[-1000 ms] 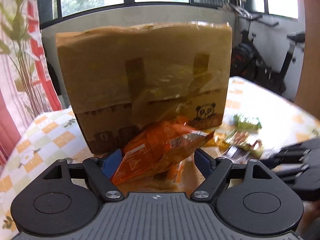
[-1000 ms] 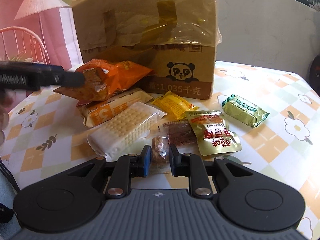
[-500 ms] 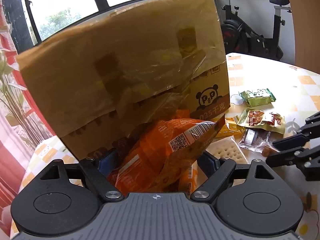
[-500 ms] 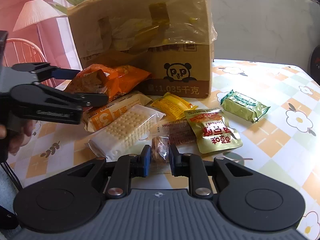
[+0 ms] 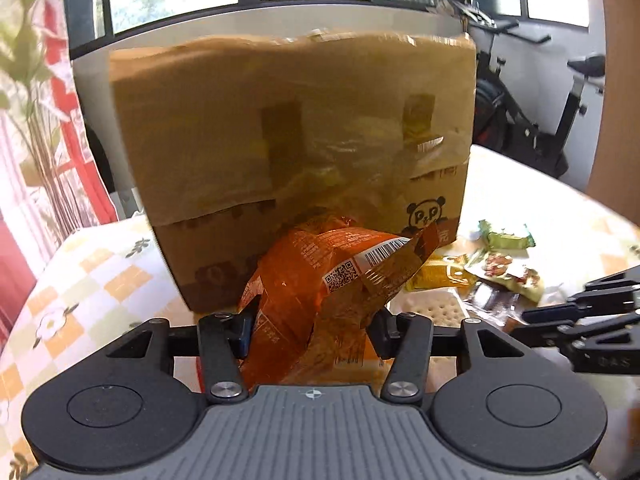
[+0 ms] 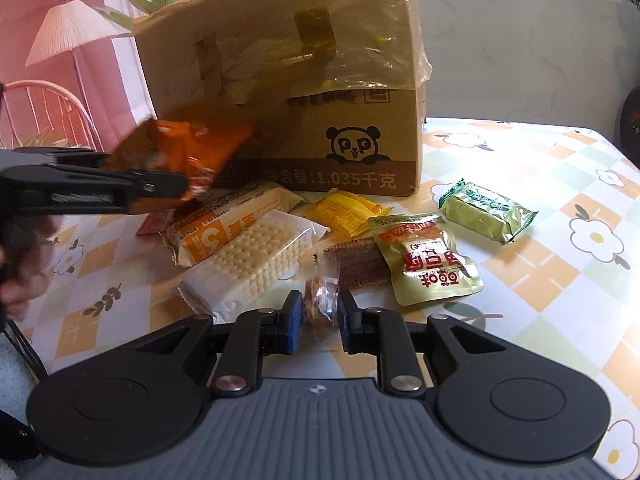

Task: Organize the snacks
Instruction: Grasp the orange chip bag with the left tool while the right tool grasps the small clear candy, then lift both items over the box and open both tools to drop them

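Note:
An orange snack bag (image 5: 320, 280) stands crumpled between the fingers of my left gripper (image 5: 312, 324), whose jaws are closing, with both pads against the bag. The right wrist view shows that bag (image 6: 188, 152) raised off the table in front of the cardboard panda box (image 6: 300, 80). My right gripper (image 6: 318, 316) is shut on a small brown snack in clear wrap (image 6: 320, 300) lying on the tablecloth. It also shows at the right edge of the left wrist view (image 5: 560, 312).
Loose snacks lie before the box: a cracker pack (image 6: 252, 264), an orange-white pack (image 6: 224, 224), a yellow packet (image 6: 344, 212), a dark red wrapper (image 6: 356, 264), a gold pouch (image 6: 428, 260) and a green packet (image 6: 486, 210). An exercise bike (image 5: 532, 120) stands behind the table.
My left gripper's fingers have come in against the orange bag, and the bag now hangs above the table. The right gripper and its small snack have stayed put.

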A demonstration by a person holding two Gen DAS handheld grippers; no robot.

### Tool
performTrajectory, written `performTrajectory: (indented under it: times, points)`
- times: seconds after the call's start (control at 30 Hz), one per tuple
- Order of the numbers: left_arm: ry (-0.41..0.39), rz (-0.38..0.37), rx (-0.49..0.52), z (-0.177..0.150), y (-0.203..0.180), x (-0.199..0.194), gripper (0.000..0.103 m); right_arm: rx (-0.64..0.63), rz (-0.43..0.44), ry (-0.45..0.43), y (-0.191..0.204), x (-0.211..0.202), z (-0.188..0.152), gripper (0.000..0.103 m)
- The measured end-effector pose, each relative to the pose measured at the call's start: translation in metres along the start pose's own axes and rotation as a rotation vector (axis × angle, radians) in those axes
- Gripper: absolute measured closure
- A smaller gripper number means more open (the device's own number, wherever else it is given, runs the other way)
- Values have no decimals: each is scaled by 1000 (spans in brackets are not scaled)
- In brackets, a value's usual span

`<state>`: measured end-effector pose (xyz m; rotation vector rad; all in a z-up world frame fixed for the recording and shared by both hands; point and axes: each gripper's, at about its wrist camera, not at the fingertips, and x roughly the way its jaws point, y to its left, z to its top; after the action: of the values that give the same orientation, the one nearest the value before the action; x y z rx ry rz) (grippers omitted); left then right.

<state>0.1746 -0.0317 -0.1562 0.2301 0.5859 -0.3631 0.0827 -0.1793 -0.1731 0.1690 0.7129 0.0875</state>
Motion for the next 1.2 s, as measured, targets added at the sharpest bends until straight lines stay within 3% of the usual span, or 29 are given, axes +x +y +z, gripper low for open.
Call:
performTrajectory:
  times: [0.37, 0.53, 0.7, 0.83, 0.97, 1.2]
  points:
    - [-96, -5, -166, 5, 51, -69, 48, 0, 14, -113, 6, -39, 39, 83]
    - [-188, 14, -196, 39, 76, -93, 48, -55, 43, -228, 15, -61, 94, 83]
    - [-295, 30, -178, 92, 83, -99, 48, -121, 66, -319, 24, -65, 161, 83]
    - [-339, 21, -150, 139, 79, -83, 48, -172, 39, -354, 28, -48, 208, 83]
    - [-334, 15, -157, 172, 77, -52, 48, -164, 2, -313, 25, -10, 244, 83]
    - [-229, 28, -179, 196, 77, 17, 47, -143, -89, -225, 13, 41, 263, 83]
